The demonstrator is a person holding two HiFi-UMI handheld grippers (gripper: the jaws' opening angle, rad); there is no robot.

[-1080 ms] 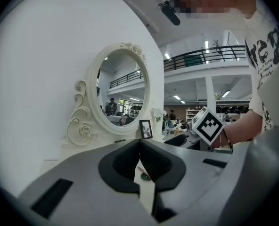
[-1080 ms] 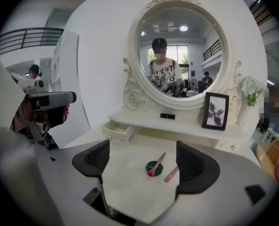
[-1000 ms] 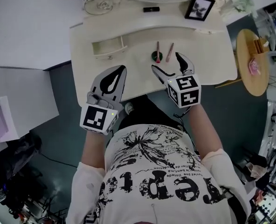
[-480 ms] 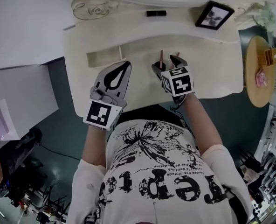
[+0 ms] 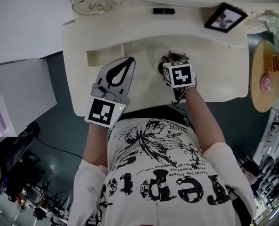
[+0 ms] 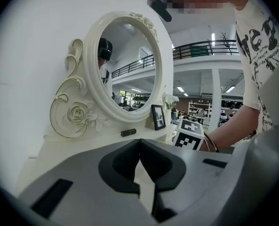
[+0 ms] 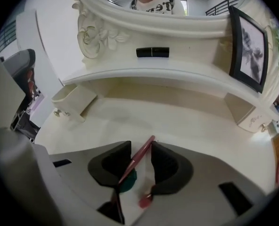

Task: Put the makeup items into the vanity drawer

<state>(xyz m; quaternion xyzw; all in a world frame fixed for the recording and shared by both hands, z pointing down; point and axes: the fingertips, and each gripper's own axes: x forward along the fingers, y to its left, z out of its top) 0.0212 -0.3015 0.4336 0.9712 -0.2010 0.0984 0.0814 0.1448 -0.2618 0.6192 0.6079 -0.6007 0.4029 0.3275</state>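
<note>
**Right gripper pinches a slim red pencil; the drawer stands open at upper left**

At the left of the head view, the left gripper (image 5: 129, 60) is held over the vanity top (image 5: 215, 74), a smooth cream-painted slab with a curved front edge. Its grey, leaf-shaped jaws are clenched tip to tip with nothing between them. Just above it, the small drawer (image 5: 104, 55) is pulled out. It is an open cream box, and the right gripper view shows a little metal knob on its face.

In the left gripper view an oval mirror (image 6: 123, 62) rises in a glossy white frame, with a carved rose (image 6: 76, 114) and scrollwork at its lower left. A short, boxy black lipstick tube (image 5: 163, 11) lies on the shelf below the mirror, at the top centre of the head view.

At centre, the right gripper (image 7: 140, 144) tilts steeply down onto the tabletop. Its jaws have just been closing. Their matte black pads now grasp a thin dark-red makeup pencil (image 7: 135, 163), which lies slantwise between them. Whether the pencil is off the surface cannot be told. Under the jaws sits a round teal-green pot (image 7: 127, 181), with a pink-tipped stick (image 7: 145, 201) just beside it.

To the upper right stands a black-framed picture (image 5: 225, 17). At the far right edge is a round wooden side table (image 5: 259, 55).
</note>
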